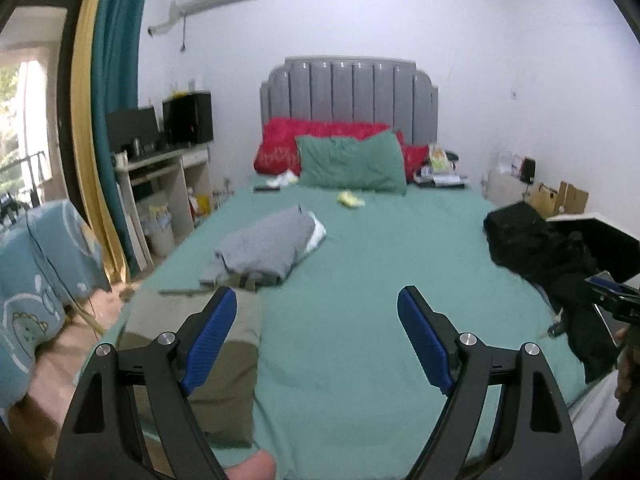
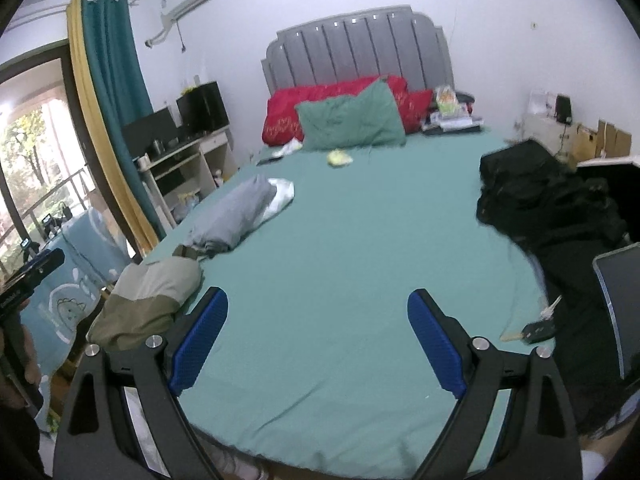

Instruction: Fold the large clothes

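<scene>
Black garment (image 2: 560, 216) heaped at bed's (image 2: 340, 260) right edge, unfolded. Olive piece (image 1: 208, 352) and grey piece (image 1: 264, 248) lie folded at left. Left gripper (image 1: 316, 340) and right gripper (image 2: 318, 340) both wide open, empty, above sheet. Judged step: fetch next item. Next: reach right, pinch black garment, drag to centre.

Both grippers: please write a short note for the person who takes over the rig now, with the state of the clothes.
Left gripper: open, holds nothing.
Right gripper: open, holds nothing.
Clothes on the green bed: olive garment, folded, at the near left edge; grey garment, folded, behind it; black garment, an unfolded heap at the right edge, keys beside it.
Done: olive and grey look folded.
Left: likely the black one.
</scene>
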The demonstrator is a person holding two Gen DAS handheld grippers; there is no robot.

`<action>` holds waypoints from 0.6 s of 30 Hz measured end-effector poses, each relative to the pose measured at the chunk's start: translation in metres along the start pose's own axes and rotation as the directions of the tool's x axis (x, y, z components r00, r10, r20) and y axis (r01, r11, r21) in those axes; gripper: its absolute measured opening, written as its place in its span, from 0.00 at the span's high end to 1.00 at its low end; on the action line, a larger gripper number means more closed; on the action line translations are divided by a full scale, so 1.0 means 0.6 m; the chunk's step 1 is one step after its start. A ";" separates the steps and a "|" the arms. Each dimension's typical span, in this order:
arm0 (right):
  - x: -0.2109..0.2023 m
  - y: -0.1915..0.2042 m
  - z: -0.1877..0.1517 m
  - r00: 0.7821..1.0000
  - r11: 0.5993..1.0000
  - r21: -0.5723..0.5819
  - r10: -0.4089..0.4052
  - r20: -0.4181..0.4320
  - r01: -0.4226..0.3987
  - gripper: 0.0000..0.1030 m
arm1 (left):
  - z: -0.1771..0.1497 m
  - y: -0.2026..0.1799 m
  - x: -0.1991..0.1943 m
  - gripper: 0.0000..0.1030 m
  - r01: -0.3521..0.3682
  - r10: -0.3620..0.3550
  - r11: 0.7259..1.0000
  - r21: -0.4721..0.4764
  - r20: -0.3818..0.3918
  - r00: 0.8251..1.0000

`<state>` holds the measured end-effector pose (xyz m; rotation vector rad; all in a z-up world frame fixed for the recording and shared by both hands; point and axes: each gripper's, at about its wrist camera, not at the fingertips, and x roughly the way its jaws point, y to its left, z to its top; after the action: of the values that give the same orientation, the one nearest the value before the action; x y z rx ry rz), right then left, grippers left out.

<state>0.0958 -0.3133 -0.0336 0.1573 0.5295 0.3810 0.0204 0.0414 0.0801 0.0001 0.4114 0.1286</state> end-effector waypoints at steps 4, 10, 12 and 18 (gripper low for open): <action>-0.038 0.020 0.019 0.998 0.999 -0.041 -0.007 0.055 0.010 0.12 | 0.017 -0.001 -0.027 0.17 0.044 -0.042 0.999 -0.018 0.067 0.997; -0.079 0.058 0.038 0.991 0.995 -0.101 -0.009 0.133 0.023 0.12 | 0.028 -0.008 -0.056 0.13 0.060 -0.057 0.998 -0.024 0.135 0.989; -0.082 0.067 0.042 0.989 0.992 -0.121 -0.009 0.149 0.027 0.12 | 0.024 -0.006 -0.059 0.10 0.047 -0.041 0.998 -0.037 0.149 0.988; -0.076 0.080 0.033 0.984 0.990 -0.137 0.005 0.176 0.019 0.07 | 0.001 0.002 -0.052 0.10 0.051 -0.041 0.997 -0.059 0.161 0.986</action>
<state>0.0549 -0.2884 0.0160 0.0547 0.3280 0.3911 -0.0076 0.0386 0.0933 -0.0606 0.2466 0.0949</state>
